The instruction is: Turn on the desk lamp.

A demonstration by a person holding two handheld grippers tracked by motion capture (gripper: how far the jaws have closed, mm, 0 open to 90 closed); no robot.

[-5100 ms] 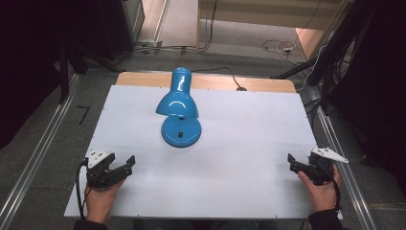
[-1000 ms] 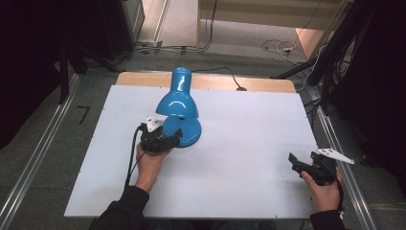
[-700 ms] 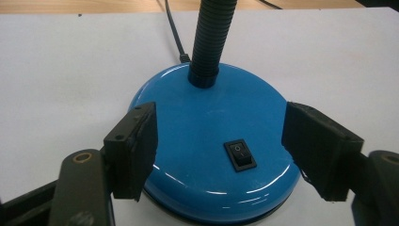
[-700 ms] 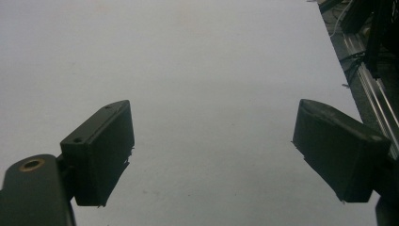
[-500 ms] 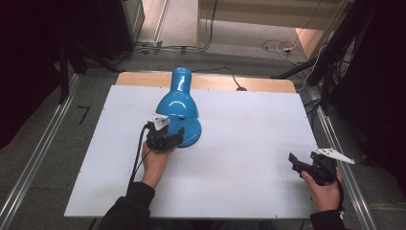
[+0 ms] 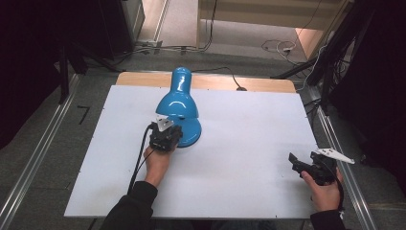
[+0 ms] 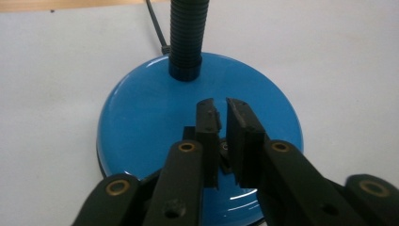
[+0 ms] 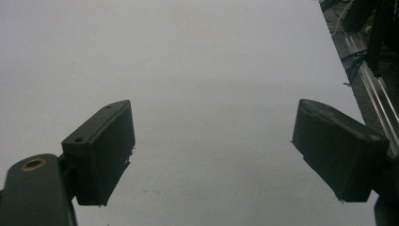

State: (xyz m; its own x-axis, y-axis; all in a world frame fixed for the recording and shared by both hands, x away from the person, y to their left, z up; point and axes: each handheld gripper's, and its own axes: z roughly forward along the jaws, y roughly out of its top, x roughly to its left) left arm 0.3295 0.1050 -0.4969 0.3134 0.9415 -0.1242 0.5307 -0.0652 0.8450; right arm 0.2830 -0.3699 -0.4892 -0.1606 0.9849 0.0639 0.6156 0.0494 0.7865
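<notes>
We are holding the left gripper over the near part of the lamp base, its jaws having just been closing and now standing almost together with only a narrow slit left. Something small and dark is sitting on the base between the jaws lower down, perhaps a switch, though we cannot tell whether the pads are pressing on it. In the high view the left gripper is resting at the near left edge of the blue desk lamp, which is standing on the white table a little left of centre toward the far side. Its shade is leaning over the round base, and the black ribbed neck is rising from the far side of the base, with a cord running off behind it.

We are keeping the right gripper at the near right corner of the table, well apart from the lamp. Its jaws are standing wide apart with nothing between them, looking out over bare table
</notes>
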